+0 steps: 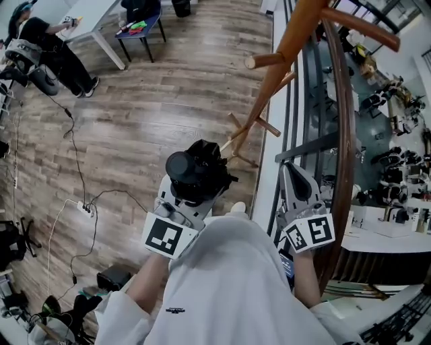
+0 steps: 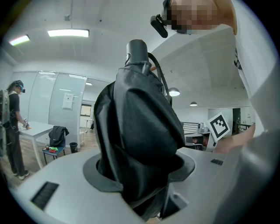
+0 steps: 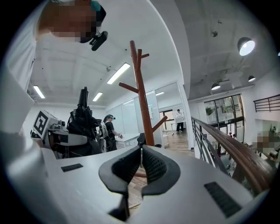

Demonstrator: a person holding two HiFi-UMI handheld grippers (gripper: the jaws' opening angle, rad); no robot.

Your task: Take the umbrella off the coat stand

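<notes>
A black folded umbrella (image 1: 193, 170) stands upright in my left gripper (image 1: 202, 194), clear of the wooden coat stand (image 1: 279, 57), which rises just beyond it to the right. In the left gripper view the umbrella (image 2: 136, 124) fills the middle, and the left gripper (image 2: 141, 173) is shut on its bunched fabric. My right gripper (image 1: 293, 170) sits by the railing, right of the stand's foot. In its own view the right gripper (image 3: 141, 152) is shut with nothing between its pads, the coat stand (image 3: 141, 103) is straight ahead, and the umbrella (image 3: 82, 119) is off to the left.
A curved wooden handrail (image 1: 342, 128) on dark bars runs along the right, close to my right gripper. Cables and a power strip (image 1: 85, 208) lie on the wood floor at the left. A person (image 1: 50, 47) stands by a white table (image 1: 94, 19) far off.
</notes>
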